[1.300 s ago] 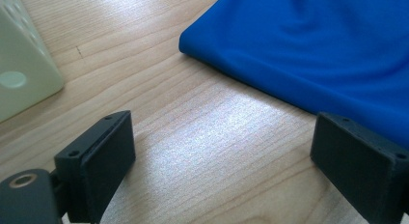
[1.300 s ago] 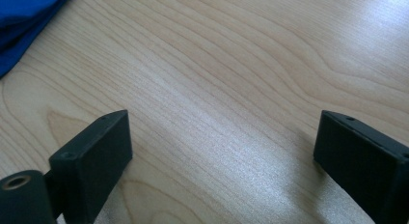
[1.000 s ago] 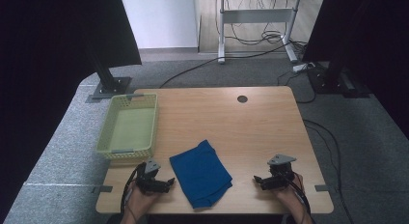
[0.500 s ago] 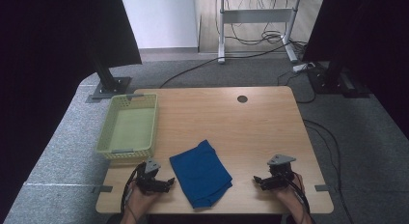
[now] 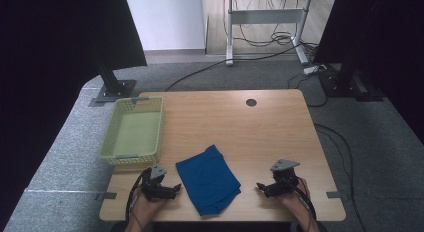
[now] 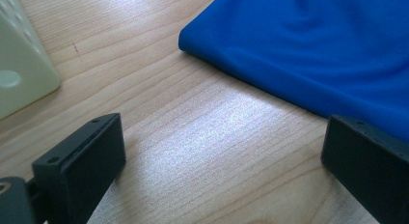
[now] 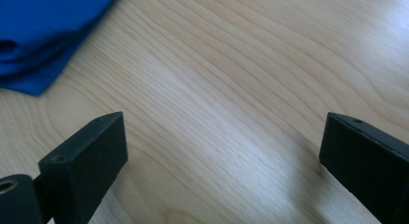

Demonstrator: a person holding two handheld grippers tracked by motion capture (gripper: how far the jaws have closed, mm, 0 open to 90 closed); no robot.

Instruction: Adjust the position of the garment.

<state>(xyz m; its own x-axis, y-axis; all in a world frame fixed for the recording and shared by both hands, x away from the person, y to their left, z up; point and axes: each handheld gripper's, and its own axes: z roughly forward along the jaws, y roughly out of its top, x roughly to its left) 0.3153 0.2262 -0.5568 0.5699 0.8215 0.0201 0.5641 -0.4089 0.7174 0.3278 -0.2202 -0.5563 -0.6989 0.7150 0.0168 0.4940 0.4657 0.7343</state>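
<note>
Nothing has visibly shifted since the earlier high view pictures: both grippers sit at the same spots near the front edge of the wooden table (image 5: 280,127), and the blue cloth (image 5: 207,178) lies as it did between them. That folded cloth rests flat on the front middle of the table, its long axis running on a diagonal from the far left corner toward the near right, with one corner pointing up toward the basket side and the broader end reaching close to the front edge. The left gripper (image 5: 172,189) rests just beside the cloth's left edge, its jaws spread wide apart with bare wood between them; in the left gripper view the cloth (image 6: 313,45) lies ahead, passing behind the right-hand jaw, and a corner of the basket (image 6: 21,64) shows at the left. The right gripper (image 5: 261,188) sits near the cloth's right side but apart from it, jaws likewise wide apart over bare wood; in the right gripper view the cloth's folded layers (image 7: 43,35) lie off at the upper left. The pale green basket (image 5: 111,137) stands at the table's left edge, beyond the left gripper, and its floor looks bare.
</note>
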